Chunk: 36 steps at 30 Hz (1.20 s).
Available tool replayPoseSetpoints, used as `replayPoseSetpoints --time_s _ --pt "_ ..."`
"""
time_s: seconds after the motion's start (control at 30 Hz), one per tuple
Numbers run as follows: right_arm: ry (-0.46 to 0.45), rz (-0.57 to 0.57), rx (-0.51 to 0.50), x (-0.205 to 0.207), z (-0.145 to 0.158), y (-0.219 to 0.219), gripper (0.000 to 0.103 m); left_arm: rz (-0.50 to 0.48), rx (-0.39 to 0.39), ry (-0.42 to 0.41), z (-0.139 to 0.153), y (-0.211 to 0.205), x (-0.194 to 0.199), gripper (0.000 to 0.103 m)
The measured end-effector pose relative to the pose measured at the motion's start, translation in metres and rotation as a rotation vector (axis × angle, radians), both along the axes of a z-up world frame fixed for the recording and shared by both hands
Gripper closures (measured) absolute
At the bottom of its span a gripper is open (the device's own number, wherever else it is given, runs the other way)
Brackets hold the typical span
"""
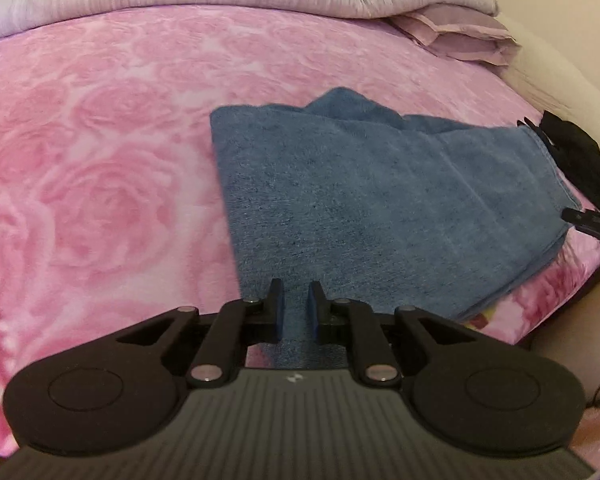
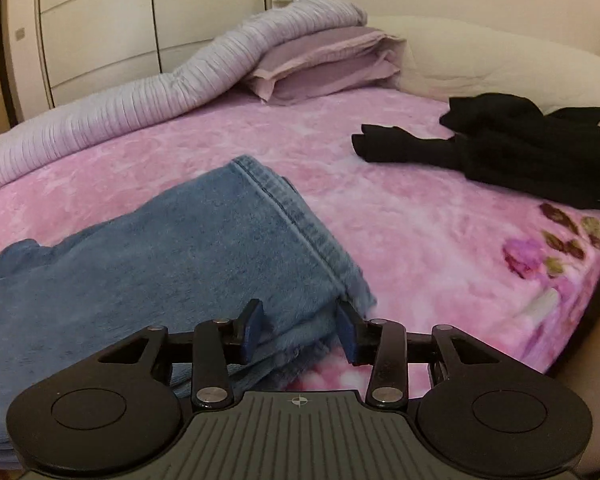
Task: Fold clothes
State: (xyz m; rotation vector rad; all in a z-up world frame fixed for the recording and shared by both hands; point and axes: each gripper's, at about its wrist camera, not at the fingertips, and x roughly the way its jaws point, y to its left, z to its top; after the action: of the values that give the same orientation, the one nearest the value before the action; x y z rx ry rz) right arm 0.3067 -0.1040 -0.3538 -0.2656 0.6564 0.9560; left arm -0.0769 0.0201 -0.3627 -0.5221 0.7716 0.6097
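Jeans (image 1: 380, 208), folded, lie on the pink blanket (image 1: 100, 160). Nearest, the left gripper (image 1: 296, 306) stands narrowly parted over their edge, pinching nothing; the right gripper (image 2: 300, 330) gapes around the hem. Beyond lies black clothing (image 2: 520, 148).

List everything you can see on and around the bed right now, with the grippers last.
jeans: one, blue denim, folded, near edge of the bed
black garment: one, black, bunched, far right on the blanket
blanket: one, pink with roses, covering the bed
quilt: one, lilac ribbed, rolled along the far side
pillows: stacked, mauve, at the head end
wardrobe: one, cream, behind the bed
left gripper: black, narrow gap, over the jeans, no clear grip
right gripper: black, jaws apart, jeans hem between them, not pressed
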Motion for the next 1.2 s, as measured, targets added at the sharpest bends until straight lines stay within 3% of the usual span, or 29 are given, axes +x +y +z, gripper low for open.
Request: replayPoseSetpoints --time_s 0.13,0.23,0.37,0.47,0.63,0.93,1.2 --pt "0.024 0.043 0.071 -0.025 0.017 -0.018 0.062 -0.006 0.012 0.012 0.001 -0.013 -0.005 0.087" --pt "0.068 0.112 -0.035 -0.039 -0.007 0.0 0.061 0.008 0.05 0.017 -0.008 -0.02 -0.003 0.087" --pt "0.031 0.084 -0.074 -0.05 -0.01 0.004 0.06 0.035 0.044 0.034 0.01 -0.026 -0.007 0.087" --pt "0.108 0.074 -0.02 -0.059 0.013 -0.013 0.06 0.055 0.038 0.035 0.02 -0.033 -0.02 0.084" --pt "0.082 0.095 -0.009 -0.098 0.039 -0.039 0.059 0.077 0.033 0.038 0.033 -0.048 -0.043 0.077" --pt "0.07 0.148 -0.006 -0.159 0.065 -0.075 0.057 0.089 0.104 0.014 0.062 -0.08 -0.078 0.067" --pt "0.05 0.131 0.012 -0.177 0.078 -0.105 0.056 0.083 0.171 0.012 0.076 -0.109 -0.099 0.065"
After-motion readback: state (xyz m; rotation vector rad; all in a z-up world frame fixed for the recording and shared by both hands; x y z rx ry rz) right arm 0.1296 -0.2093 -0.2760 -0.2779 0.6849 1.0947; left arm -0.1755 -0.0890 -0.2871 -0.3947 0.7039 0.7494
